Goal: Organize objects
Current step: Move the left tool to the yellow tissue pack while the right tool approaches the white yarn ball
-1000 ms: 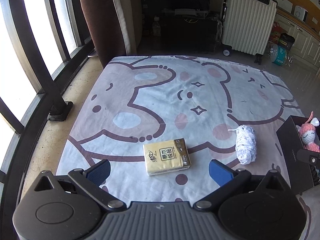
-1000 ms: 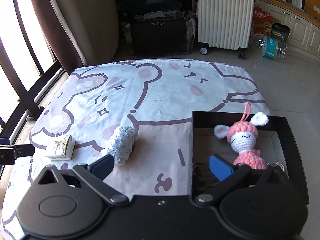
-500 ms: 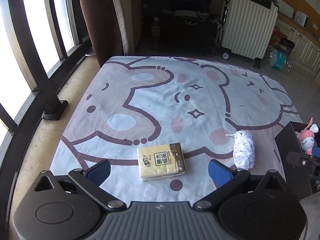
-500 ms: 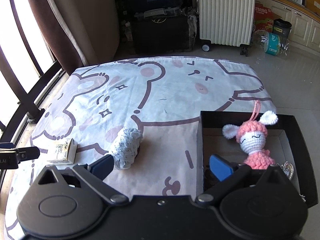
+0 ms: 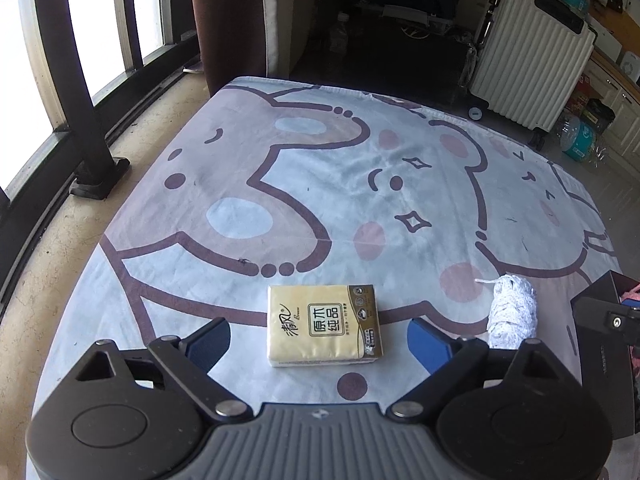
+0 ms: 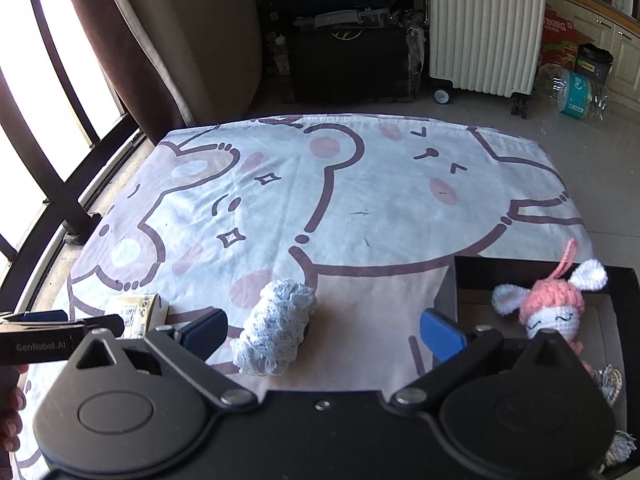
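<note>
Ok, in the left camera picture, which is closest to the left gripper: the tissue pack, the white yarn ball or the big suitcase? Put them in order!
From the left gripper, nearest first:
1. Tissue pack: lying on the blanket right between its open fingers.
2. White yarn ball: off to the right, just past the right finger.
3. White suitcase: far back on the floor, beyond the blanket, upper right.
</note>
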A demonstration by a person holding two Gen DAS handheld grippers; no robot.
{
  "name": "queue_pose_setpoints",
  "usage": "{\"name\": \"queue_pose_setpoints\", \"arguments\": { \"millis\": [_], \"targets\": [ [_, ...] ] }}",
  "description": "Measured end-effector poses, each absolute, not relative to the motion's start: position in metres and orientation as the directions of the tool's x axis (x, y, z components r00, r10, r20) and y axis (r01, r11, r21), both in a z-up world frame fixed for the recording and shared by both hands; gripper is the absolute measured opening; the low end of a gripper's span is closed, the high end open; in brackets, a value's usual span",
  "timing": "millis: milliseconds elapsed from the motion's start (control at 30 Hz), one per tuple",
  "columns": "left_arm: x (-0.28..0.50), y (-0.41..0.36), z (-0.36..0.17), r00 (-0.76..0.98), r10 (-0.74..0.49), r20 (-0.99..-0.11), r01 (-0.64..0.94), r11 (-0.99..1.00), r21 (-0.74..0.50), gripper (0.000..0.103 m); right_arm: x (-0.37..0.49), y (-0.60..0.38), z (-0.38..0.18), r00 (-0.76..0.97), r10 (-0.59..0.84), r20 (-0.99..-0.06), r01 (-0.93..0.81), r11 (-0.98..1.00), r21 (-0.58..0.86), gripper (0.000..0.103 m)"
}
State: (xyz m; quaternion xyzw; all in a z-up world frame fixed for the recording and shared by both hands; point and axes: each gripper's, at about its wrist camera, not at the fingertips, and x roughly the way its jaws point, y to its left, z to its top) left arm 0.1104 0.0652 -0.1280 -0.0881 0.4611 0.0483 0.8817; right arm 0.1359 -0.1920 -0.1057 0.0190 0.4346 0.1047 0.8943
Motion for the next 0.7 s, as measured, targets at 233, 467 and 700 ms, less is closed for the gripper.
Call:
{"name": "queue_pose_setpoints", "arguments": {
  "millis": [233, 467, 700],
  "targets": [
    [0.119, 0.063, -0.142, 0.569, -0.001, -0.822, -0.182, 0.975, -0.127, 0.093, 0.159, -0.187, -0.118, 0.565, 0.266, -0.781, -0.157, 0.964, 0.215, 0.103],
    [0.121, 0.063, -0.154, 0.573, 0.002, -0.819, -0.184, 0.975, -0.126, 0.093, 0.172, -0.184, -0.143, 0.509, 0.301, -0.807, -0.066, 0.948, 0.312, 0.103],
    [0.122, 0.057, -0.161, 0.571, 0.004, -0.821, -0.171, 0.979, -0.114, 0.087, 0.171, -0.164, -0.166, 0.476, 0.299, -0.827, -0.034, 0.946, 0.322, 0.103]
  ]
}}
